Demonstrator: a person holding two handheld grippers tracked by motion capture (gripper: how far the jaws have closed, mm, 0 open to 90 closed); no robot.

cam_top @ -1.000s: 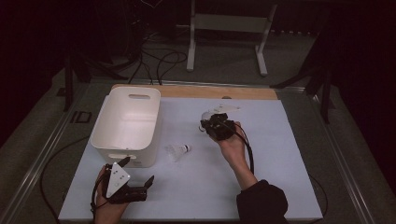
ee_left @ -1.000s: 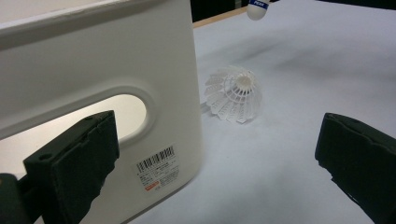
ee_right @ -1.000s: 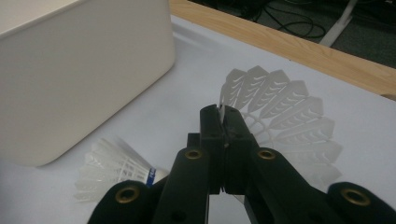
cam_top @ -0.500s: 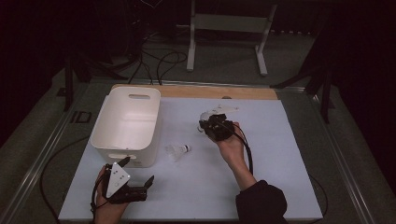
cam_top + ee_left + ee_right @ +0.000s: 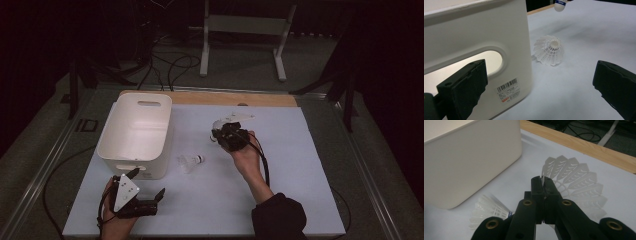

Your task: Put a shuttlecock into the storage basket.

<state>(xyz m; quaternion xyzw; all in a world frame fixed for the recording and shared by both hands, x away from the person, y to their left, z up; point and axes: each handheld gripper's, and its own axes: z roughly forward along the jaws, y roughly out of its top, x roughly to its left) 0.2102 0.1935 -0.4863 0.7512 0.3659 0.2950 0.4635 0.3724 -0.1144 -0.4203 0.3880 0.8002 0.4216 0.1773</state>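
- The right tongs, raised above the tabletop right of centre, pinch the skirt rim of a white feathered shuttlecock.
- A second shuttlecock lies beside the empty white bin.
- The left tongs stand open, near left.

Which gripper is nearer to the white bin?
Left. The left gripper sits just in front of the white bin, jaws open beside its handle wall. The right gripper, shut on a shuttlecock, is held farther off to the bin's right.
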